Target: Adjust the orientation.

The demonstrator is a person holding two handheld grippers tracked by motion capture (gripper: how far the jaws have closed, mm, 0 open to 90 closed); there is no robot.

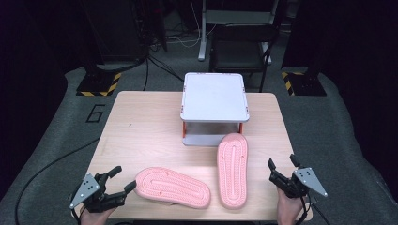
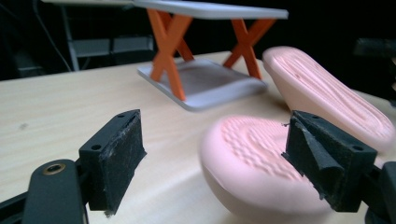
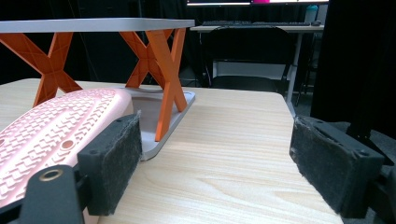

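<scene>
Two pink slippers lie sole-up on the wooden table (image 1: 141,122). The left slipper (image 1: 172,186) lies crosswise near the front edge; the right slipper (image 1: 232,168) points away toward a white two-tier rack (image 1: 214,96) with orange legs. My left gripper (image 1: 118,179) stands open at the front left, its right finger close to the left slipper's (image 2: 254,161) end, nothing clamped. At the front right my right gripper (image 1: 281,165) is open, just right of the right slipper (image 3: 51,135), with bare table between its pads.
The rack (image 2: 205,70) stands at the table's back middle, its lower shelf touching the right slipper's far end. A dark chair (image 1: 241,49) and stands with striped bases (image 1: 98,84) are on the floor behind the table.
</scene>
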